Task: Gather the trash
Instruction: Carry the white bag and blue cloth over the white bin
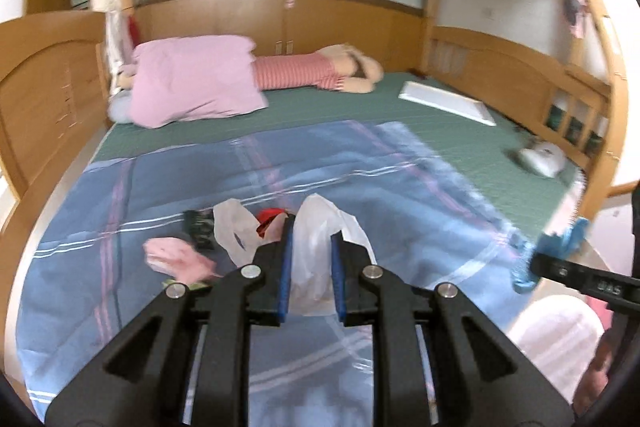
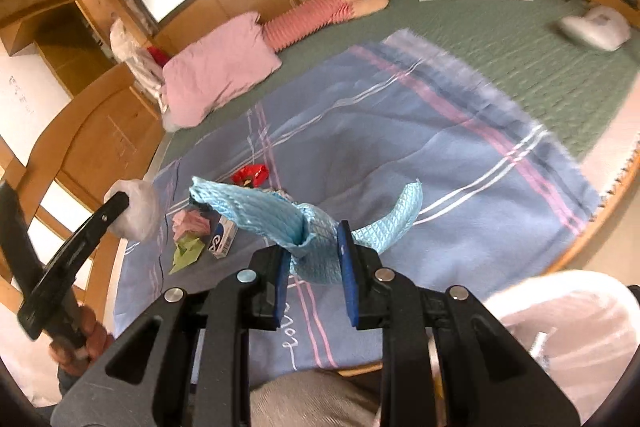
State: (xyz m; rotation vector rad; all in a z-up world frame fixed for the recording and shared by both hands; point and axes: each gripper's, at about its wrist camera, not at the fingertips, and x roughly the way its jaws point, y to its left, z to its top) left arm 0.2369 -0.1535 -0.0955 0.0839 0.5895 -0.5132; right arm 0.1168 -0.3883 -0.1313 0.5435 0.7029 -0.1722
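My left gripper (image 1: 311, 251) is pinching a white plastic bag (image 1: 320, 227), which stands up between the blue pads. My right gripper (image 2: 314, 249) is clamped on a crumpled light-blue cloth (image 2: 280, 211), its ends flaring left and right across the fingers. On the blue plaid blanket (image 2: 400, 147) the rest of the trash waits: a pink crumple (image 2: 191, 223), a green scrap (image 2: 186, 251), a small carton (image 2: 224, 235) and a red wrapper (image 2: 251, 174). The bag hangs to the left of the cloth, near it, so I reckon the right hand must swing leftward, cloth's long axis turned down toward the bag mouth. Whether that mouth gapes, I cannot tell.
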